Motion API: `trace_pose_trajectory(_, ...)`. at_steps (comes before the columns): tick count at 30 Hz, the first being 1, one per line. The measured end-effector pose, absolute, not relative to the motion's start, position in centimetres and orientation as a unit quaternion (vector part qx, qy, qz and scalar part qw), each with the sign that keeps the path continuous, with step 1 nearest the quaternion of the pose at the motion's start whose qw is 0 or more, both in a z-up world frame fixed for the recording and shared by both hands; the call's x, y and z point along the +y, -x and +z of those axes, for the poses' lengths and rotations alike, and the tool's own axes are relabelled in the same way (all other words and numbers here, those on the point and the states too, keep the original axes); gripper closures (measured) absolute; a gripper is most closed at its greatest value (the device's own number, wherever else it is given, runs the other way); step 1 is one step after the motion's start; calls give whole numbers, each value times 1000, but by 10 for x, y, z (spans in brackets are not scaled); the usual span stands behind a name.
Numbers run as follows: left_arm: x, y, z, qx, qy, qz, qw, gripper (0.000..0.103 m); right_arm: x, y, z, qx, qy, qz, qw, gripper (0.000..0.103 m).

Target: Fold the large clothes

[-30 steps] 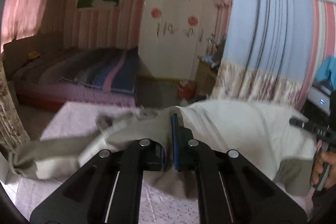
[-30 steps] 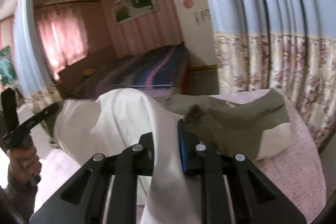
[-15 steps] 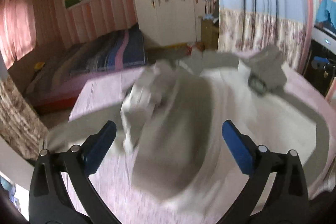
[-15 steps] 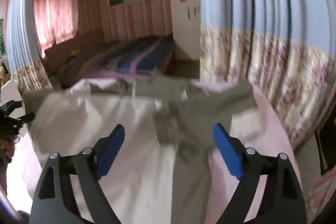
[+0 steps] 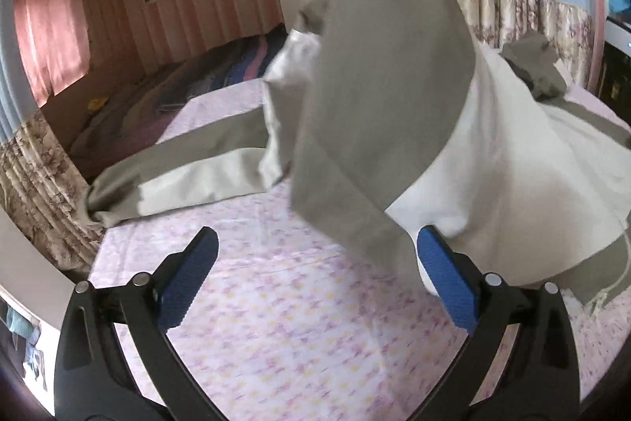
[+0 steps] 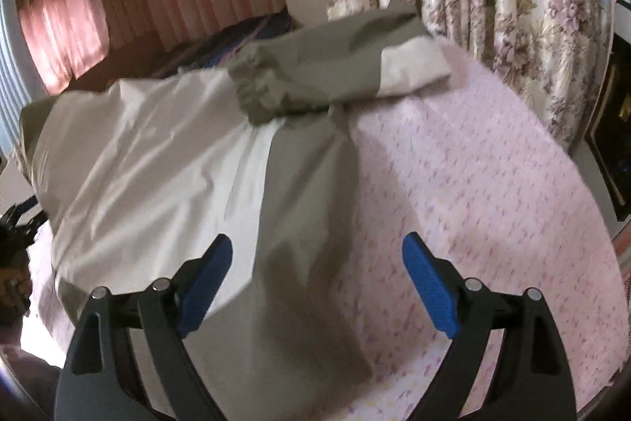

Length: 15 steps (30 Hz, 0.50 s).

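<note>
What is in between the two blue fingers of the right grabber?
In the right wrist view, the right gripper stands open, and between its fingers lies the grey-and-white garment with some pink flowered bedsheet. Neither pad presses the cloth.

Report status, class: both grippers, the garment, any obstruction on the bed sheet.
Left gripper open, right gripper open, fingers on nothing. Cream-and-olive garment released, rumpled on pink sheet, unfolded. Nothing else on the sheet in view.
</note>
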State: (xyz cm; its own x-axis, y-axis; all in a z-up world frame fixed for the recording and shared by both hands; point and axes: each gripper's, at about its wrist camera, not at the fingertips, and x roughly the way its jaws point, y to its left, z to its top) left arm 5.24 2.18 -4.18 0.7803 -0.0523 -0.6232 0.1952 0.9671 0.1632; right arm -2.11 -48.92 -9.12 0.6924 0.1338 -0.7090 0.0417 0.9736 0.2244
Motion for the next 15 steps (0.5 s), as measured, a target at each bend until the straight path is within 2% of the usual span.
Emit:
trace_pose_trajectory(3, 9, -73, -52, 331, -101, -70, 936, 3, -479, 14, -106, 412, -104, 39, 904, 15)
trace_pose_trajectory(5, -2, -87, -55, 334, -94, -81, 934, 3, -474, 10, -110, 416, -104, 51, 902, 21)
trace_pose_trajectory(7, -16, -99, -54, 330, -98, -94, 934, 4, -466, 2, -112, 420, -102, 65, 899, 72)
trace_pose_trajectory(8, -19, -102, -53, 330, -99, -107, 932, 6, -463, -1, -111, 419, -99, 68, 900, 80)
trace_pose_trajectory(9, -25, -105, -53, 332, -100, -123, 930, 17, -459, -5, -108, 418, -92, 70, 901, 88)
trace_pose_trajectory(10, -32, -109, -53, 335, -101, -137, 927, 33, -455, -8, -103, 413, -86, 73, 904, 93)
trace_pose_trajectory(11, -38, -112, -53, 343, -101, -151, 922, 47, -453, -10, -99, 408, -84, 77, 906, 94)
trace_pose_trajectory(12, -42, -115, -52, 351, -97, -162, 917, 77, -452, -11, -91, 398, -86, 84, 909, 96)
trace_pose_trajectory(13, -44, -117, -50, 356, -96, -166, 915, 93, -452, -11, -85, 391, -89, 90, 912, 96)
trace_pose_trajectory(15, -41, -115, -34, 352, -96, -161, 917, 96, -455, -9, -65, 370, -90, 98, 919, 96)
